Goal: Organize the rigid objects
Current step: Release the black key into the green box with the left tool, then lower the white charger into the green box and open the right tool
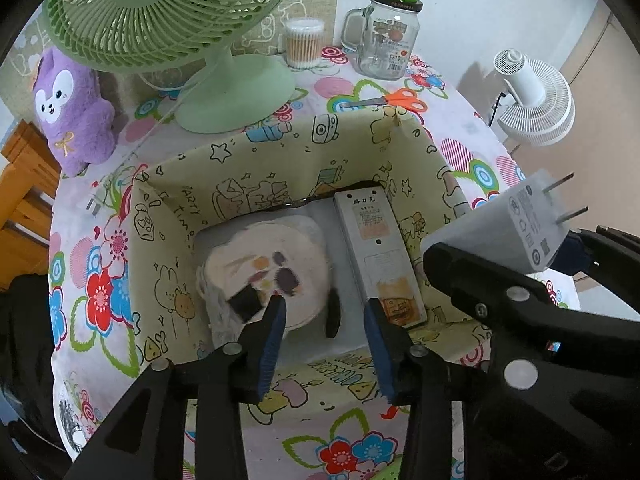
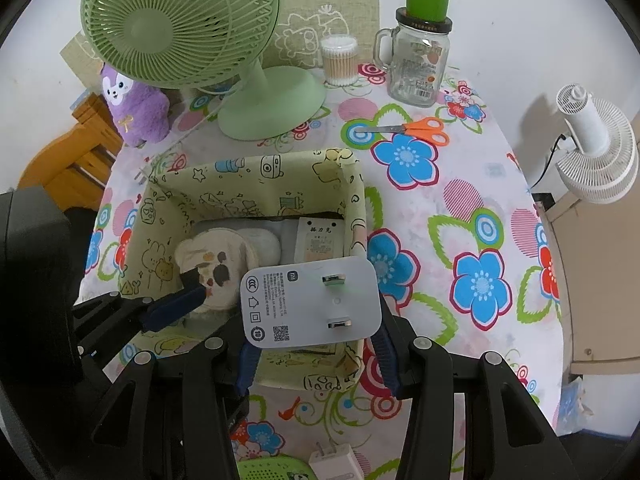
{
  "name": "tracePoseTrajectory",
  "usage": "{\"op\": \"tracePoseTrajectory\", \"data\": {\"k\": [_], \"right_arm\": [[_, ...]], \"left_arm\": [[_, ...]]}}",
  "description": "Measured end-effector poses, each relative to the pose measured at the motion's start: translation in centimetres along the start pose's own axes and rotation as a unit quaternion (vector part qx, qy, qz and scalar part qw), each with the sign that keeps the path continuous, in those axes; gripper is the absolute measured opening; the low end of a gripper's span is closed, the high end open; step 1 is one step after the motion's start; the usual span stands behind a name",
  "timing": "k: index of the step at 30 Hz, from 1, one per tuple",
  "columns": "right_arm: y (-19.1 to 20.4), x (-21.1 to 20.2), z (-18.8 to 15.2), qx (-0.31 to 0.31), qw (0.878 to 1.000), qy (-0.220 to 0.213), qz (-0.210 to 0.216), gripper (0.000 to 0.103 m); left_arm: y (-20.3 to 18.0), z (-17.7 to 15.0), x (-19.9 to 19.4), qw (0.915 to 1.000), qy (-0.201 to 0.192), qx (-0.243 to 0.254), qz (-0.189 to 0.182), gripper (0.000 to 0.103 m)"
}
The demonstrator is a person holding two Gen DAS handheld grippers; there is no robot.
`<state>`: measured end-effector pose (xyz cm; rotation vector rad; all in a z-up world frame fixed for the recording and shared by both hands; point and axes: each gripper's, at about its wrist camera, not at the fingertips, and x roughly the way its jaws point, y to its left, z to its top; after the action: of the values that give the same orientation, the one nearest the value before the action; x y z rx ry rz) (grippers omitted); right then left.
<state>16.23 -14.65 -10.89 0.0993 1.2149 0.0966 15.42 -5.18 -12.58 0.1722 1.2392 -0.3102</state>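
My left gripper (image 1: 325,305) hangs open over a box (image 1: 256,152) lined with yellow cartoon cloth. A slim black piece (image 1: 333,318) lies on the box floor between the fingertips, and neither blue pad touches it. Also in the box are a round cream pouch (image 1: 264,264), a grey carton (image 1: 376,248) and another small black piece (image 1: 244,302). My right gripper (image 2: 316,340) is shut on a white plug adapter (image 2: 310,304), prongs facing the camera, held above the box (image 2: 248,172) near its front right corner. The left wrist view shows the adapter (image 1: 520,220) to the right.
On the flowered tablecloth behind the box stand a green desk fan (image 2: 180,20), a tub of cotton swabs (image 2: 340,60) and a glass jar mug (image 2: 416,64) with a green cup on top. Orange scissors (image 2: 412,130) lie at the back right. A second white charger (image 2: 334,460) lies by the front edge.
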Motion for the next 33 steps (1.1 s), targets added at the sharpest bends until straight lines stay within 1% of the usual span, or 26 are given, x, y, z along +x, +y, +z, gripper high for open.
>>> {"op": "tracePoseTrajectory", "data": {"k": [1, 3, 8, 13, 20, 24, 33], "right_arm": [[0.0, 0.0, 0.0, 0.000, 1.000, -0.001, -0.001, 0.052], [0.1, 0.0, 0.1, -0.001, 1.000, 0.000, 0.001, 0.052], [0.8, 0.1, 0.2, -0.008, 1.000, 0.001, 0.005, 0.052], [1.8, 0.4, 0.3, -0.021, 1.000, 0.002, 0.014, 0.052], [3.1, 1.5, 0.4, -0.036, 0.999, 0.011, 0.023, 0.052], [3.5, 2.3, 0.5, -0.041, 0.999, 0.021, 0.028, 0.051], [3.5, 4.1, 0.6, -0.033, 0.998, 0.047, 0.038, 0.052]], "left_arm": [[0.1, 0.0, 0.0, 1.0000, 0.001, 0.000, 0.001, 0.046], [0.2, -0.1, -0.1, 1.0000, -0.001, -0.001, 0.004, 0.055], [0.7, -0.3, -0.7, 0.9999, -0.008, -0.005, 0.014, 0.067], [1.5, -0.5, -1.2, 0.9994, -0.011, -0.010, 0.030, 0.074], [2.2, -0.9, -1.7, 0.9986, -0.016, -0.012, 0.048, 0.088], [2.6, -1.0, -1.6, 0.9983, -0.012, -0.017, 0.054, 0.090], [2.6, -0.8, -0.9, 0.9989, -0.003, -0.014, 0.045, 0.094]]}}
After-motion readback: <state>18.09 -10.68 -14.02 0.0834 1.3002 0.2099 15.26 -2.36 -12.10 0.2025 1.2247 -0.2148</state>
